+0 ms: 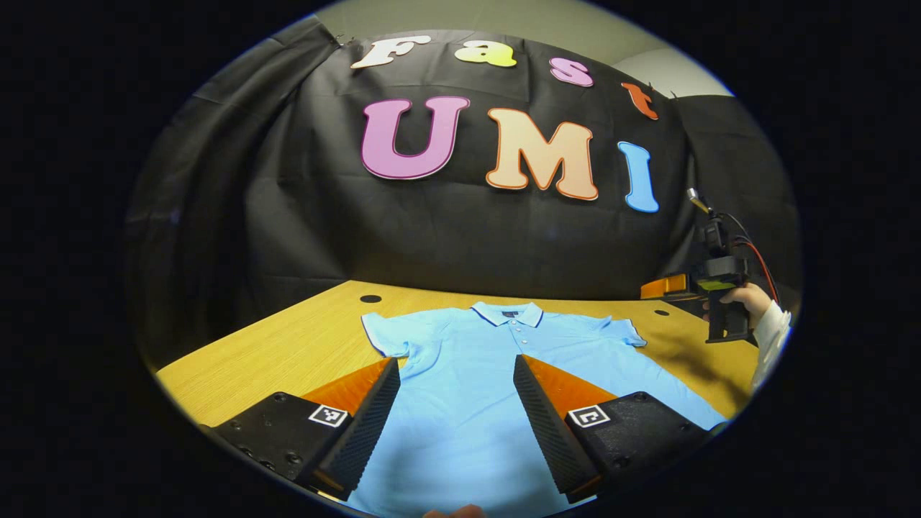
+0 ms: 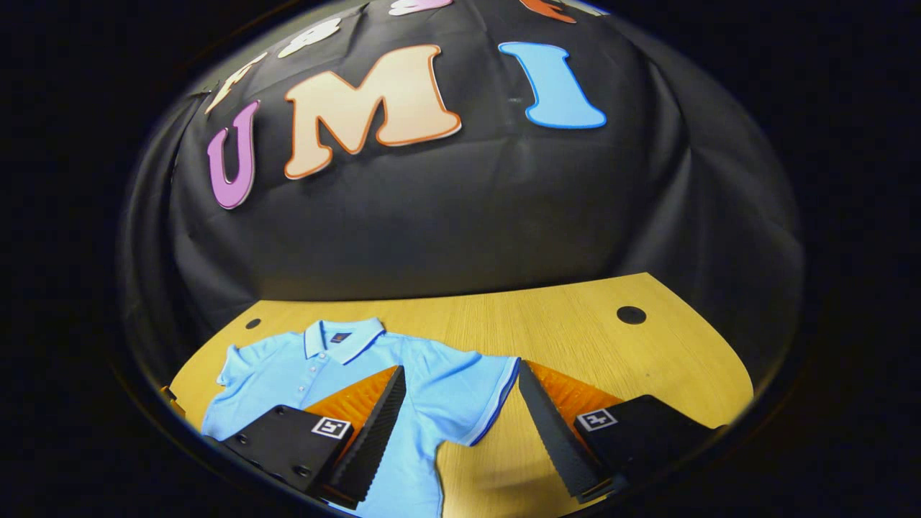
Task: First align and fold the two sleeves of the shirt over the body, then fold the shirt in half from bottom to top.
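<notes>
Shirt [image 1: 468, 360] flat on the table [image 1: 288, 345], face up, collar toward the far edge, both sleeves spread out and not yet folded. Left gripper [image 1: 457, 392] spread wide above the body. Right gripper [image 2: 460, 406] spread wide over the right sleeve [image 2: 483, 392]. Soft, light, limp cloth, probably easy to wrinkle; best pinched at the sleeve hem.

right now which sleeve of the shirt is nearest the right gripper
The sleeve lying between the open right gripper fingers, beside bare table; the other sleeve lies across the shirt.
</notes>
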A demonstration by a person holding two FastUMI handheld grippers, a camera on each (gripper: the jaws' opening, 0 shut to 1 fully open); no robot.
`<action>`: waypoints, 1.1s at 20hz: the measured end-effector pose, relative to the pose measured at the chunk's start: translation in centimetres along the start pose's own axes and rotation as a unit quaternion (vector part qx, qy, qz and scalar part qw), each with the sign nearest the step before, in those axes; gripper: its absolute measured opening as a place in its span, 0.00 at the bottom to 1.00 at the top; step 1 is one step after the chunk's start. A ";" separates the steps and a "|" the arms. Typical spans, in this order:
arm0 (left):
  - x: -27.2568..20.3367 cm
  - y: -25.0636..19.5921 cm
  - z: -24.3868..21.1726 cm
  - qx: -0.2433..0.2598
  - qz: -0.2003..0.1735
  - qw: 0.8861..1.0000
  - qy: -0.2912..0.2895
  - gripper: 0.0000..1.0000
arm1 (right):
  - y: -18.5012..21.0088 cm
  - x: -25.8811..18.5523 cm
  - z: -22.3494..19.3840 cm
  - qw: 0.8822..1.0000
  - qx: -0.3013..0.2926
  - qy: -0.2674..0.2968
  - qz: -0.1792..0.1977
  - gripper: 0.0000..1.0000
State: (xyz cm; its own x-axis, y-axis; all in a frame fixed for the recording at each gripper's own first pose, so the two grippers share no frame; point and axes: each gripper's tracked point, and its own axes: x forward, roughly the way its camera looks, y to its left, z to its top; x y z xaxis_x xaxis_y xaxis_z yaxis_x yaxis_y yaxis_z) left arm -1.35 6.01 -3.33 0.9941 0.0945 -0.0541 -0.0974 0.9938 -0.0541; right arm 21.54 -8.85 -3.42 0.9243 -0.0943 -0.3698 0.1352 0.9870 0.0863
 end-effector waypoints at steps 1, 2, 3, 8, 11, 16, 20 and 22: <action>-0.1 0.3 -0.1 -0.001 0.003 1.000 0.000 0.95 | -0.2 1.0 -0.7 1.000 -0.003 0.008 -0.002 0.98; -0.1 0.6 -0.2 -0.002 0.006 1.000 0.002 0.95 | -0.4 2.3 -1.4 1.000 -0.008 0.021 -0.012 0.98; -0.1 0.8 -0.3 -0.001 0.009 1.000 0.002 0.95 | -0.9 3.2 -2.0 0.999 -0.019 0.028 -0.022 0.98; -0.2 1.7 -0.4 0.006 0.022 1.000 0.005 0.95 | -1.7 6.2 -4.9 0.996 -0.036 0.065 -0.045 0.98; 0.0 1.6 -0.9 0.004 0.021 1.000 0.011 0.95 | -2.0 7.0 -6.4 0.994 -0.041 0.086 -0.045 0.94; 0.0 1.7 -0.7 0.011 0.026 1.000 0.003 0.95 | -1.8 7.5 -7.2 0.994 -0.031 0.096 -0.035 0.98; 0.1 1.5 -0.5 0.012 0.017 1.000 0.000 0.94 | -1.6 7.7 -7.2 0.995 -0.032 0.095 -0.028 0.92; 0.1 1.4 -0.6 0.011 0.011 1.000 0.005 0.95 | -1.1 7.7 -7.4 0.995 -0.034 0.095 -0.021 0.80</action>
State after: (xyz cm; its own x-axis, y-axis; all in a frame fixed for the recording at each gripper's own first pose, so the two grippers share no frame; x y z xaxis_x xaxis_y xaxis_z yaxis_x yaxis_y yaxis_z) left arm -1.41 7.43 -3.98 0.9913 0.1149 -0.0646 -0.1171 0.9926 -0.0310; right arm 25.93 -9.72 -13.18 0.8335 -0.1150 -0.5404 0.1409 0.9900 0.0066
